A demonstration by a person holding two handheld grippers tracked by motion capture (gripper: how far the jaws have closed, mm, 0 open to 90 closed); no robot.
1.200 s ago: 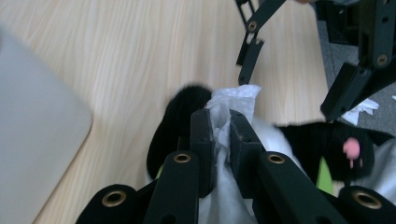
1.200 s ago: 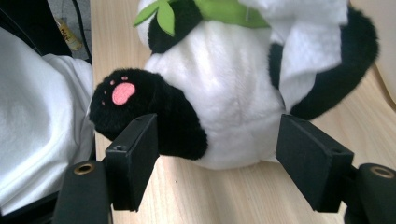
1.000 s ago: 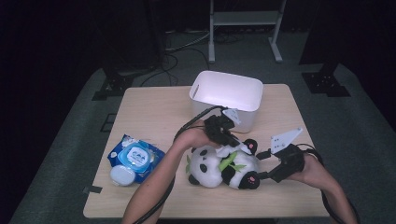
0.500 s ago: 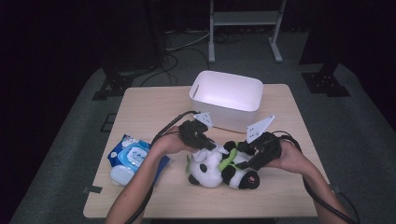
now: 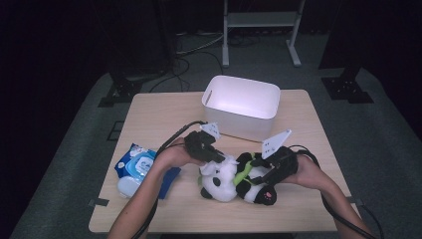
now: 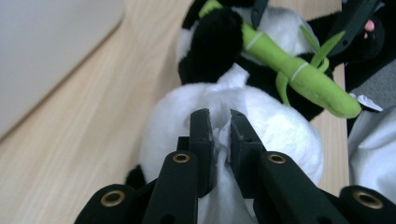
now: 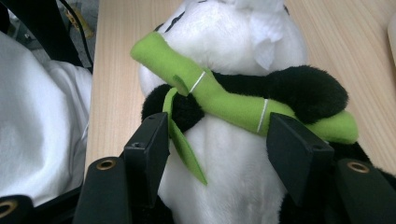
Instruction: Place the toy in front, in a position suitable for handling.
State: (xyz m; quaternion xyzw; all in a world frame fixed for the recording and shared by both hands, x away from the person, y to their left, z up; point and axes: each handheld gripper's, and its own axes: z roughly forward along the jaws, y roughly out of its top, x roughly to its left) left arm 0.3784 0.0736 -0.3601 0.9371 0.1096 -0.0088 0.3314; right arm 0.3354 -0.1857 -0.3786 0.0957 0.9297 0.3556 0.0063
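Both forearms come in from the six o'clock edge of the high view and meet over the near middle of the table (image 5: 149,119), where a plush panda (image 5: 234,178) lies on its back holding a green bamboo stalk (image 5: 243,172). The left gripper (image 5: 219,158) reaches in from the panda's nine o'clock side, angled down at its white head; in the left gripper view its jaws stand almost together, pinching a fold of white fur (image 6: 219,135). The right gripper (image 5: 259,178) comes from the three o'clock side, level and low, with its jaws straddling the panda's belly just below the bamboo. In the right gripper view the pads (image 7: 149,149) sit against or just beside the fur at either flank; these jaws have just been closing around the body, and whether they already press it I cannot tell. Compared with a second ago, both hands have drawn inward toward each other, the left sinking onto the head. A white bin (image 5: 241,104) stands at the panda's twelve o'clock, and a blue wipes pack (image 5: 137,167) lies at its nine o'clock, apart from both.
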